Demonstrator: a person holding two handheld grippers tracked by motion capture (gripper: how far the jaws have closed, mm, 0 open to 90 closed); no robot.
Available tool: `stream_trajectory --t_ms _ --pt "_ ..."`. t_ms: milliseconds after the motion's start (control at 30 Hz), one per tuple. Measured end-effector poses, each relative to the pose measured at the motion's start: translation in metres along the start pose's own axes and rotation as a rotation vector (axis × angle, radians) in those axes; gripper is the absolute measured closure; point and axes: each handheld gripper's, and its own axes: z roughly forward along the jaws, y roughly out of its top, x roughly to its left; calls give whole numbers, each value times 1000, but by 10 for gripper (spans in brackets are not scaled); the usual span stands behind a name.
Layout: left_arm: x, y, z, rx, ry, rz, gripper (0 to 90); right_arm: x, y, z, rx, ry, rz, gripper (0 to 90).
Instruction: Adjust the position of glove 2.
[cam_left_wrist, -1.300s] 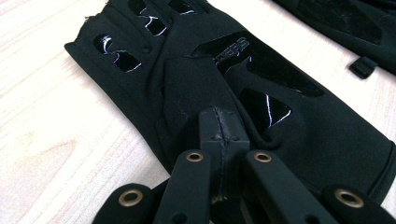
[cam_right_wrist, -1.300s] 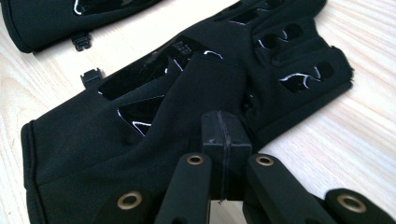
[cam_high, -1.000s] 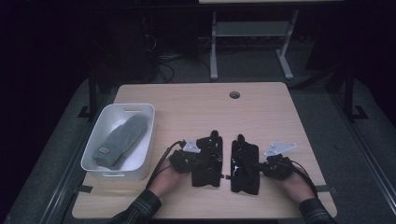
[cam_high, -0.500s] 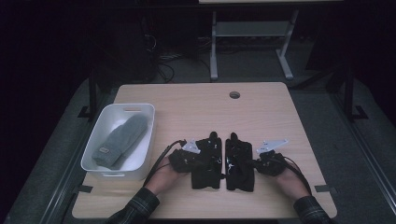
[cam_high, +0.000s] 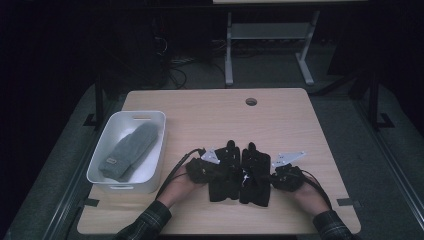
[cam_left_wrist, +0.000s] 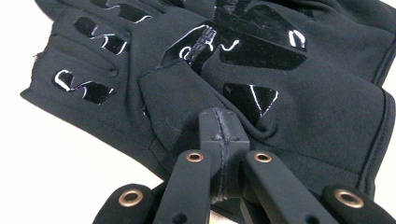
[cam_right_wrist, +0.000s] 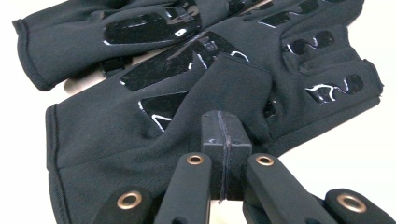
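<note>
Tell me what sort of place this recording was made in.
Probably a lab or workshop set up for recording: a plain wooden desk with a cable hole, loose cables on the dark floor behind, and another bench's metal legs farther back.

Two black gloves (cam_high: 240, 172) with glossy grip patches, flat, side by side, touching, near table's front edge

Two black matt fleece-like cloth gloves (cam_left_wrist: 299, 116) (cam_right_wrist: 140, 140) carried glossy black rubbery palm patches. Left claw (cam_left_wrist: 223, 140) and right claw (cam_right_wrist: 223, 140): matt black plastic, brass-coloured rivets. Light wood-grain laminate desk (cam_high: 210, 107), smooth. White glossy plastic bin (cam_high: 150, 145); grey knitted mitten (cam_high: 127, 150), soft.
</note>
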Motion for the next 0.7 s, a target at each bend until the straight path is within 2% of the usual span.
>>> stream_trajectory --t_ms 100,133,233,367,500,633,700 --pt "0 0 -6 8 27 -7 894 -2 0 -7 -35 -4 8 898" --pt "-1 0 -9 -18 47 -41 879 -2 0 -9 -43 -4 15 897" --pt "-1 -3 -18 -36 98 -88 811 -6 0 -14 -70 -1 26 898" --pt "6 -8 -19 -40 156 -154 755 -5 0 -10 -45 -4 20 897" --pt "13 -10 -16 -38 160 -196 683 -5 -1 -7 -29 -14 14 897" --pt "15 -12 -10 -18 160 -201 662 -7 -2 -5 -22 -20 21 897" --pt "15 -12 -8 -26 163 -205 662 -8 -4 -3 -9 -23 16 897"
